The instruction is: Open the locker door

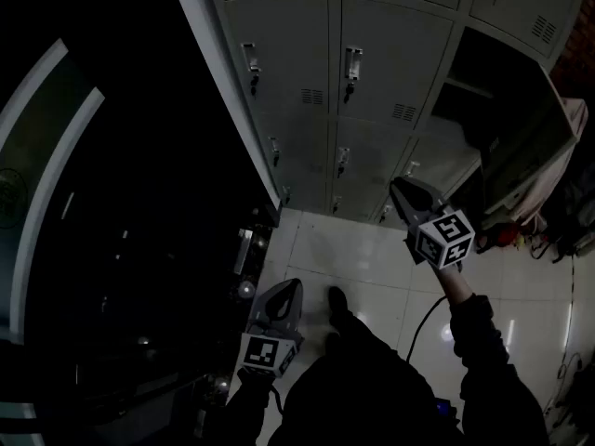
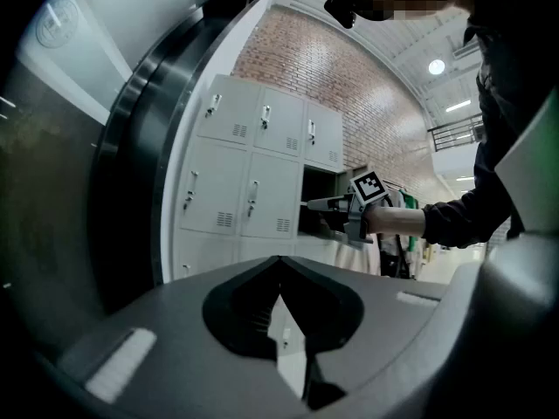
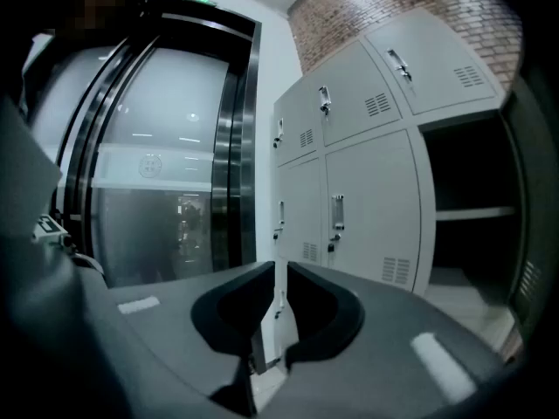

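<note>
Head view shows the locker door (image 1: pixel 525 156) already swung wide on the right-hand column, its compartment (image 1: pixel 483 68) dark and bare; the right gripper (image 1: pixel 400 191) hangs just before it, fingers a thin slit apart on nothing, so the opening looks done; the left gripper (image 1: pixel 290 288) sits low, fingers pressed together, empty, likely kept clear of the door's swing.

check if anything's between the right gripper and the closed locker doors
Nothing visible does. The right gripper hangs in open air facing the closed doors, with the floor below. The open locker lies off to its right.
</note>
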A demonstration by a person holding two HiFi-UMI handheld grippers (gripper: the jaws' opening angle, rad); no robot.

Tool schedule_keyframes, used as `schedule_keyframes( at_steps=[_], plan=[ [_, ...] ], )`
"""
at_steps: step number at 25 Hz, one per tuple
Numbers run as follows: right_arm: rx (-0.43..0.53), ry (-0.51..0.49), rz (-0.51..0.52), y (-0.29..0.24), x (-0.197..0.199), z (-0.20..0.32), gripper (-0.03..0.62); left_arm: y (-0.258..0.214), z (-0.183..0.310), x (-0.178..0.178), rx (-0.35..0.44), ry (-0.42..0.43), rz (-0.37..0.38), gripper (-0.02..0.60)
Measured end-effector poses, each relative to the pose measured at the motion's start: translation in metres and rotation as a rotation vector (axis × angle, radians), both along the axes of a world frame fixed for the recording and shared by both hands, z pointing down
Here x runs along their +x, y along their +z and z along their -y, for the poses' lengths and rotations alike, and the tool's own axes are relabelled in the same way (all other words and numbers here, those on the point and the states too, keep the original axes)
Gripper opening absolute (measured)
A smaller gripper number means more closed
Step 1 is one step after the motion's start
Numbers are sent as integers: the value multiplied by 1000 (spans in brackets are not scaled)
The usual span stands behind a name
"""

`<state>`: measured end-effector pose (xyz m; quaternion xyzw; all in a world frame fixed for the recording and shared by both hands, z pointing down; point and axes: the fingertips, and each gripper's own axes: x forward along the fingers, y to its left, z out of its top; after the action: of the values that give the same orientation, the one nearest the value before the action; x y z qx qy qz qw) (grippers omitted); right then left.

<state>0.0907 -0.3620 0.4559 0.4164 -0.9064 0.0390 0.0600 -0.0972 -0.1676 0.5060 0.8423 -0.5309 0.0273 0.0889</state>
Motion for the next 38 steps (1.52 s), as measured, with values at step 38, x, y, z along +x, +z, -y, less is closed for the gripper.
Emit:
schedule_keyframes(
  at_steps=[38],
  plan=[
    [170, 263, -43, -30, 19, 73, 5, 34, -15, -48, -195, 100, -144, 17]
  ],
)
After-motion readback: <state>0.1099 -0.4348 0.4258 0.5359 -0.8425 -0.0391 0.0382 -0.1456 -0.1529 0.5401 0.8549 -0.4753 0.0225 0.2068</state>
